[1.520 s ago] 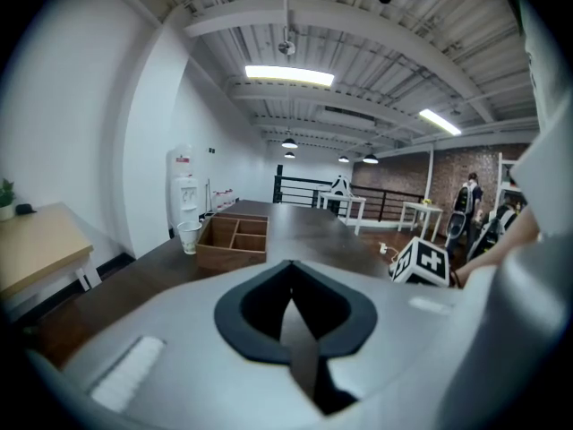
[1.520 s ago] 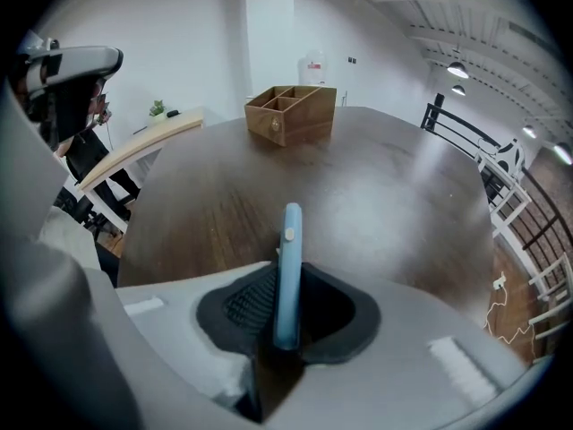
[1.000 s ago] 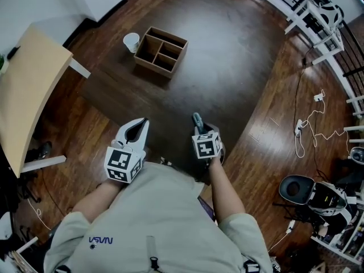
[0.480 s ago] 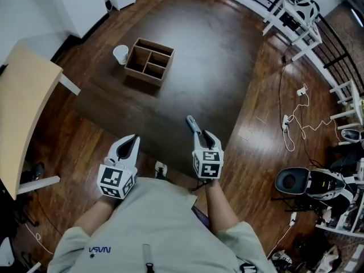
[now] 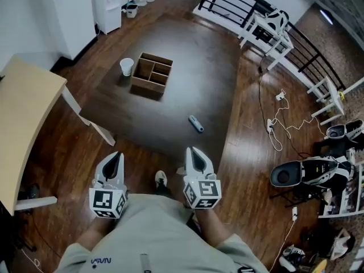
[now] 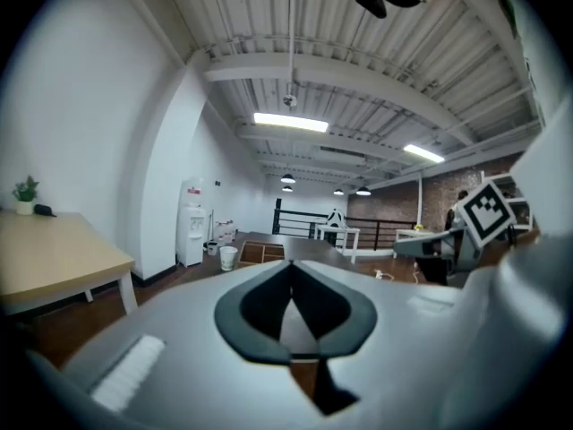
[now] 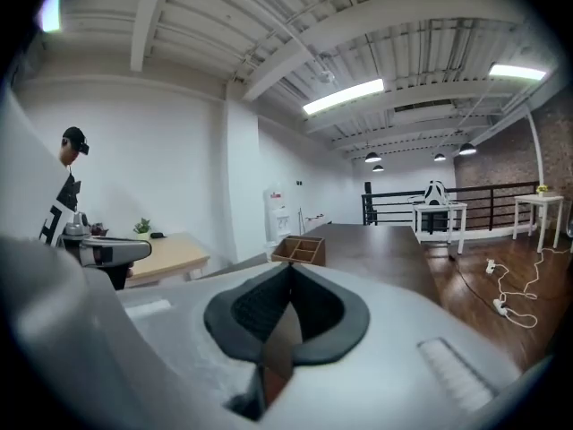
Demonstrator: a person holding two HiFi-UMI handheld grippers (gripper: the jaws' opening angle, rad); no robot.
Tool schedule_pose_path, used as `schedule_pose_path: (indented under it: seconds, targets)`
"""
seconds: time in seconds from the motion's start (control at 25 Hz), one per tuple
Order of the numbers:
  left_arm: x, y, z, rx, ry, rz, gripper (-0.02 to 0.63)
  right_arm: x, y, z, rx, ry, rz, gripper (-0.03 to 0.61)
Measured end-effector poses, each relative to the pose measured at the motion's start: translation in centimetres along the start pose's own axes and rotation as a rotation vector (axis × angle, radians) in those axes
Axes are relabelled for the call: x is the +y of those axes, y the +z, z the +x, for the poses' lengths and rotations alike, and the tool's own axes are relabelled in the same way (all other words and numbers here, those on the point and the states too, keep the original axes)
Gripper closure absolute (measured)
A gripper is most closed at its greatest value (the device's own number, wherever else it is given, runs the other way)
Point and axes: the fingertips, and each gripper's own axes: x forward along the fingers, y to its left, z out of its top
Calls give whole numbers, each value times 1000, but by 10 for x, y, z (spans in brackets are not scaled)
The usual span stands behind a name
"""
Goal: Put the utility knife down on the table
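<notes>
The utility knife (image 5: 195, 123), grey-blue and slim, lies flat on the dark table (image 5: 187, 56) near its front right edge. Nothing touches it. My right gripper (image 5: 193, 151) hangs a good way short of the knife, close to the person's body, shut and empty. My left gripper (image 5: 115, 156) is level with it on the left, also shut with nothing in it. In the left gripper view the left gripper (image 6: 289, 263) has its dark pads meeting at the tip. The right gripper (image 7: 288, 268) looks the same in its own view. Neither gripper view shows the knife.
A wooden divided box (image 5: 151, 74) and a white paper cup (image 5: 127, 66) stand at the far left of the dark table. A light wooden table (image 5: 23, 118) is at the left. White cables (image 5: 277, 124) lie on the floor at the right, and railings (image 5: 250, 10) run behind.
The right gripper held the knife over the table, let it go and shut. Both grippers have drawn back and risen. The knife now lies alone on the table.
</notes>
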Motion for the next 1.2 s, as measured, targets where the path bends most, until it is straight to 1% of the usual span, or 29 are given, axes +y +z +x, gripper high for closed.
schedule_pose_path:
  seconds: [0.16, 0.32, 0.4, 0.56, 0.64, 0.76, 0.88, 1.08, 1.2]
  targets:
    - [-4, 4, -57, -41, -68, -16, 609, 47, -2, -43, -23, 2, 6, 577]
    - [-28, 2, -101, -59, -132, -25, 609, 90, -5, -84, -8, 33, -27, 577]
    - [-42, 5, -118, -82, -145, -48, 609, 107, -2, -100, -10, 53, -68, 577]
    - [-61, -2, -137, -87, -173, -67, 609, 126, 8, -123, -36, 87, -118, 577]
    - [-71, -4, -141, -97, -189, -70, 609, 127, 10, -136, -49, 91, -126, 577]
    - [-87, -11, -145, -90, -227, -33, 609, 123, 5, -160, -55, 84, -126, 577]
    - [-111, -11, -148, -90, -253, -42, 609, 113, -4, -186, -54, 68, -120, 577]
    - [-171, -15, -151, -75, -319, -27, 609, 91, -16, -234, -75, 50, -104, 577]
    - [-209, -14, -152, -85, -349, -17, 609, 74, -25, -258, -106, 51, -104, 577]
